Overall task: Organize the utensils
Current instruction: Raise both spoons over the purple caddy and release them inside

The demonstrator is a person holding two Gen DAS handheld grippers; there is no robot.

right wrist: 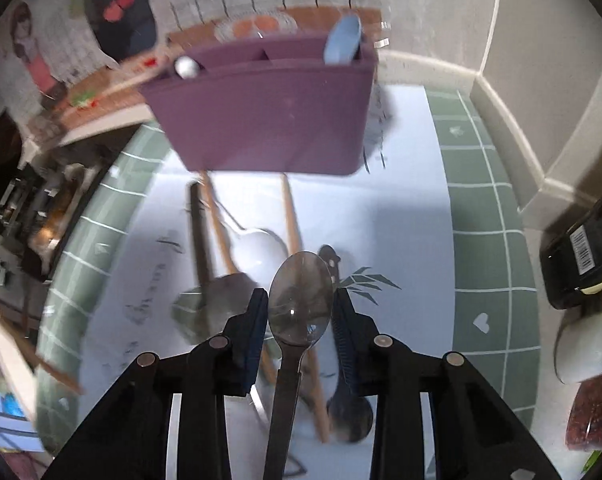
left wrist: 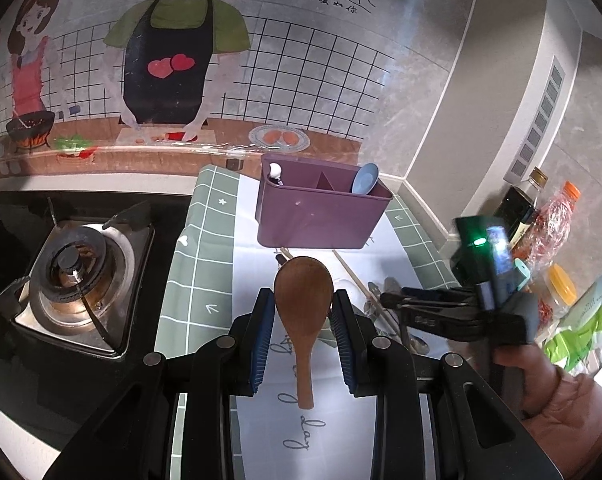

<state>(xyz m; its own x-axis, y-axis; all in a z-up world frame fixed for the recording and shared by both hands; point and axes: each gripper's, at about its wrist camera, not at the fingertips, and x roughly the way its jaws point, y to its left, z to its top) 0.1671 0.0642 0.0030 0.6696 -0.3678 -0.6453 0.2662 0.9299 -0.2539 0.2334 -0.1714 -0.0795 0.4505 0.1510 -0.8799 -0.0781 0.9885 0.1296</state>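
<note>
Left wrist view only: gas burner (left wrist: 77,276) at 9 o'clock, bottles (left wrist: 541,216) at 3, and left gripper (left wrist: 304,304) with its blue pads against the bowl of one wooden spoon (left wrist: 303,312). Right wrist view only: right gripper (right wrist: 301,304) clamping one metal spoon (right wrist: 299,308), with one white spoon (right wrist: 261,254), two wooden chopsticks (right wrist: 291,212) and a dark spoon (right wrist: 349,416) loose on the mat (right wrist: 489,216) below. Purple caddy (left wrist: 321,212) at 12 holds one blue spoon (left wrist: 365,178) at its right end and one white-knobbed utensil (left wrist: 275,171) at its left; middle compartments open, bare mat on both sides.
</note>
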